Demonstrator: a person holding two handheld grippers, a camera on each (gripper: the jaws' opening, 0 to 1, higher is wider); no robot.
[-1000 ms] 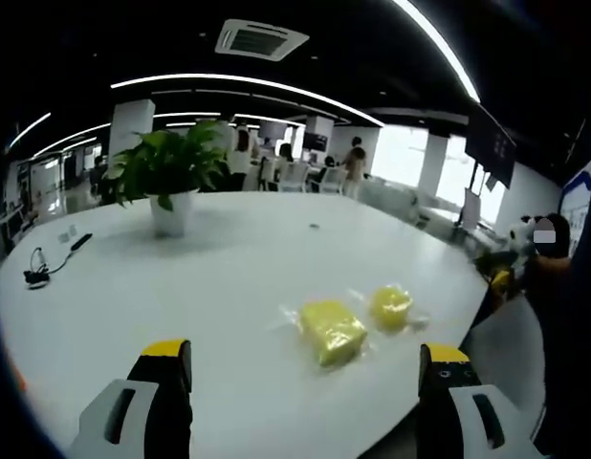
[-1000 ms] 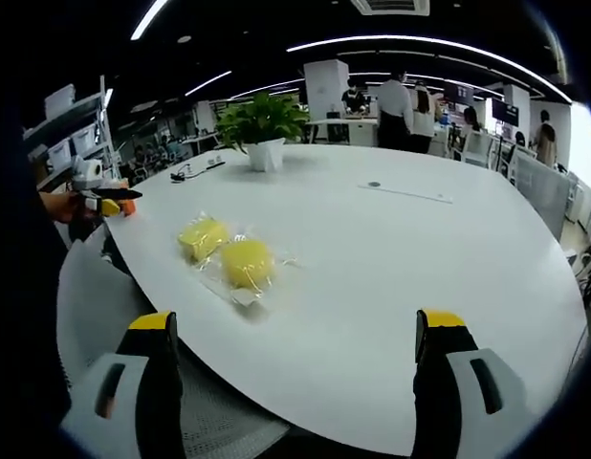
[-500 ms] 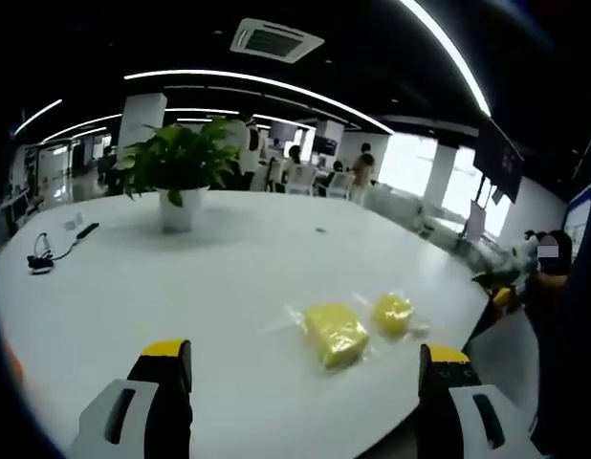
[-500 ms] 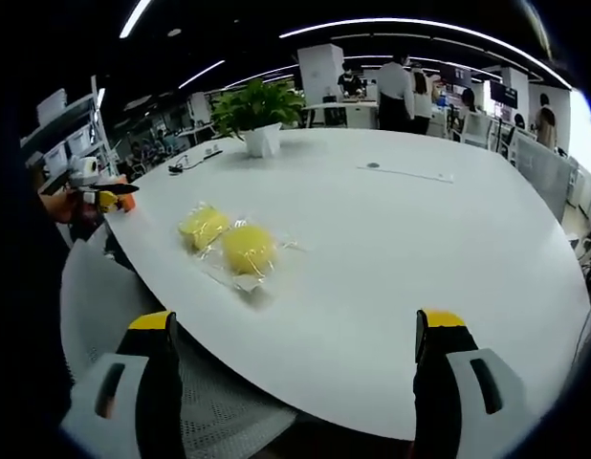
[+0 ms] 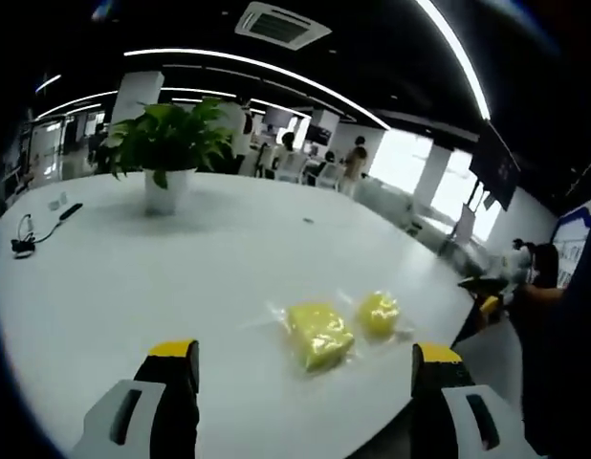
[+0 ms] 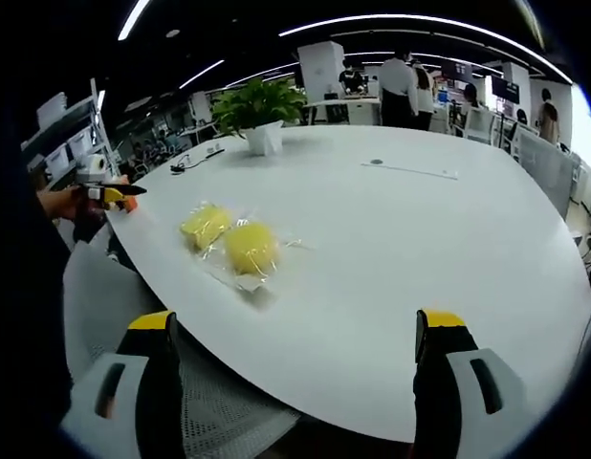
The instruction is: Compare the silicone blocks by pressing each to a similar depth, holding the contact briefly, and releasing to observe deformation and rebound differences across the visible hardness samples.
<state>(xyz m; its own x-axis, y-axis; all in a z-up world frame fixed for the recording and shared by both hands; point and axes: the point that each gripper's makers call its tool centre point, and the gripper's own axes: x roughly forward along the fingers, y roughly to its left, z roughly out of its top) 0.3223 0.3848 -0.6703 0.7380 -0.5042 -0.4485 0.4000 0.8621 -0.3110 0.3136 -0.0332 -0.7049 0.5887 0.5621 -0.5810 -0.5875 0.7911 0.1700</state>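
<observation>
On the white table (image 5: 133, 287), yellow blocks (image 5: 317, 334) unmoved, both grippers (image 5: 305, 382) still wide, empty.

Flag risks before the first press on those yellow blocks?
1. Both yellow blocks sit in loose clear wrap, touching; a press may skid one or nudge its neighbour.
2. They lie near the table edge; a slide could drop one.
3. Both tools are open and well off, so matching depth looks hard.
</observation>
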